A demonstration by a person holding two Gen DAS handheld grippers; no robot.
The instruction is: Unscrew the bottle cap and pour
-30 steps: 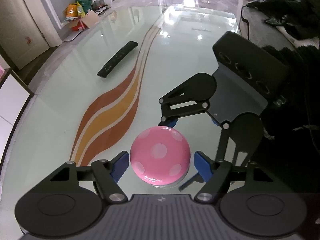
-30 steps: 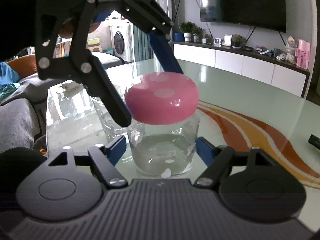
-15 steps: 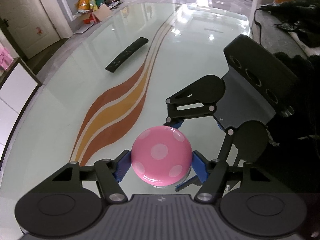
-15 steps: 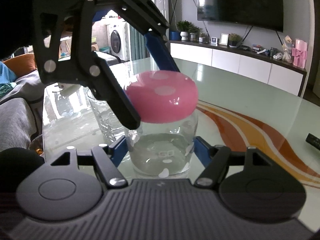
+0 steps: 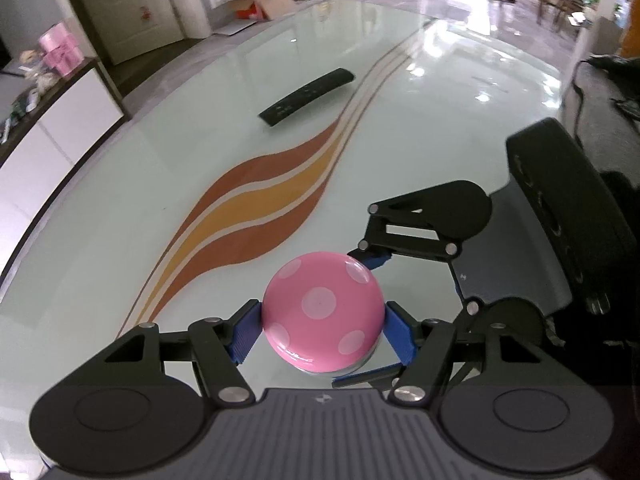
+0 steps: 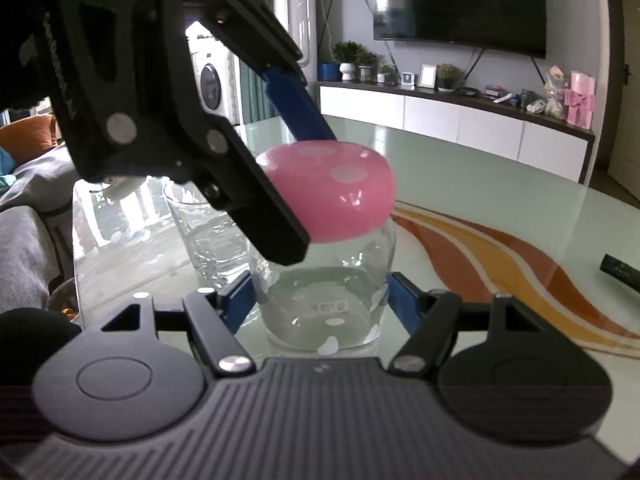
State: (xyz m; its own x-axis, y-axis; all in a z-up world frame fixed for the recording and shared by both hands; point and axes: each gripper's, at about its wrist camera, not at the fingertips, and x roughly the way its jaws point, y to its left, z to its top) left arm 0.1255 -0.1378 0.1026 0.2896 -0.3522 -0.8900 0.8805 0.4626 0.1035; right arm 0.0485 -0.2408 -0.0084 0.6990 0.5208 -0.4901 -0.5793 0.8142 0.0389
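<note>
The left gripper [image 5: 323, 322] is reaching down from above and clamping its blue pads [image 5: 245, 332] against both sides of the pink, white-dotted cap [image 5: 322, 312], which is sitting on top of the clear bottle [image 6: 324, 300] standing upright on the glass table [image 5: 200, 128]. The right gripper [image 6: 322, 306] is coming in level with the table and pressing its blue fingers [image 6: 404, 306] against the bottle's lower body on either side, holding it narrow around the glass. A drinking glass [image 6: 208, 236] is standing just behind the bottle, and a black remote control [image 5: 306, 97] is lying well apart on the table beside the orange and brown stripe [image 5: 256, 204].
</note>
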